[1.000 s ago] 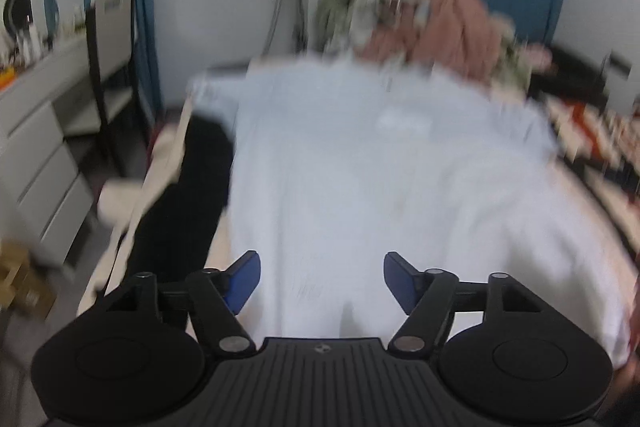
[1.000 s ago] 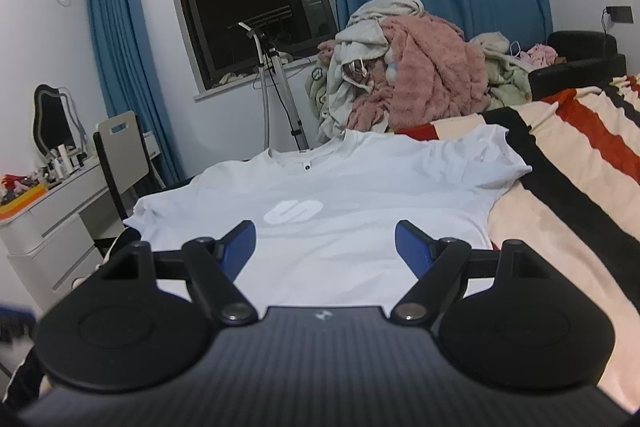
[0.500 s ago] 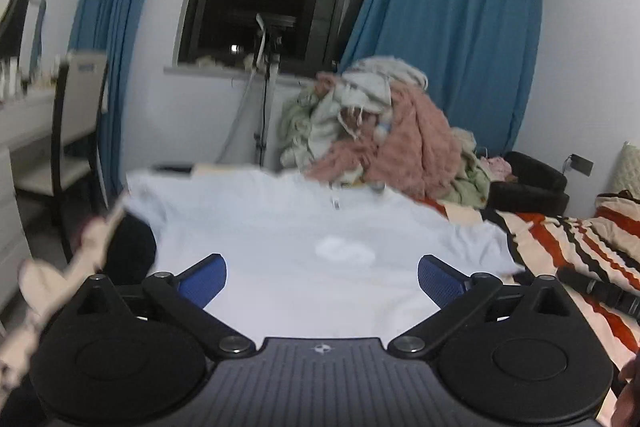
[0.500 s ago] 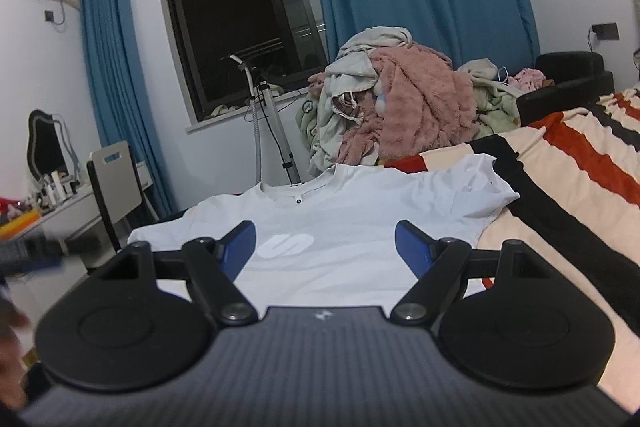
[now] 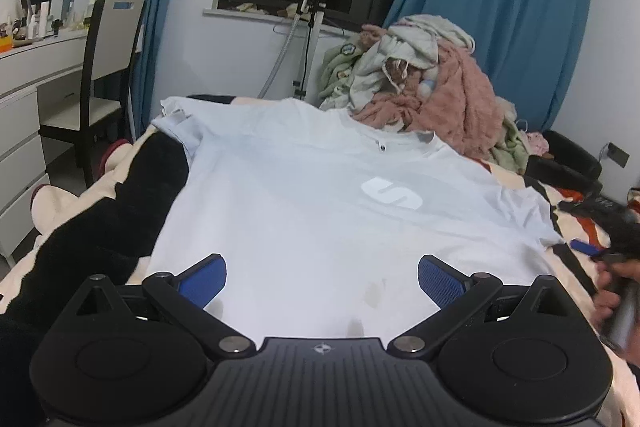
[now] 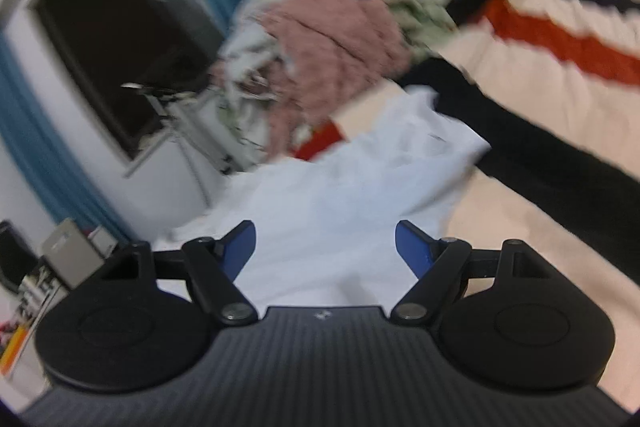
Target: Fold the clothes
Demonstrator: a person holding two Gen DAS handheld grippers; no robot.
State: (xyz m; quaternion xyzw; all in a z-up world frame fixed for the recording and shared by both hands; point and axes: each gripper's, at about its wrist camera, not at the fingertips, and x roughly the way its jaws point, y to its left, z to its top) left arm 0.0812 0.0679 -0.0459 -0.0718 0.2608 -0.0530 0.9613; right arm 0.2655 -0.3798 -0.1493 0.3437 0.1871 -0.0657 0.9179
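A white T-shirt (image 5: 312, 211) with a pale logo lies spread flat, front up, on the striped bed, collar toward the far side. My left gripper (image 5: 322, 277) is open and empty, hovering over the shirt's near hem. My right gripper (image 6: 325, 247) is open and empty, tilted, over the shirt (image 6: 340, 203) near its right sleeve; that view is blurred. The right gripper also shows at the right edge of the left wrist view (image 5: 600, 253), beside the right sleeve.
A pile of pink, white and green clothes (image 5: 420, 83) sits at the bed's far end. A striped cream, black and red blanket (image 6: 560, 131) covers the bed. A chair (image 5: 108, 67) and white desk (image 5: 36, 75) stand to the left. A black stand (image 5: 308, 27) is by the window.
My left gripper has tipped down and now looks over the shirt's hem. My right gripper has swung and tilted toward the right sleeve. Both stay open.
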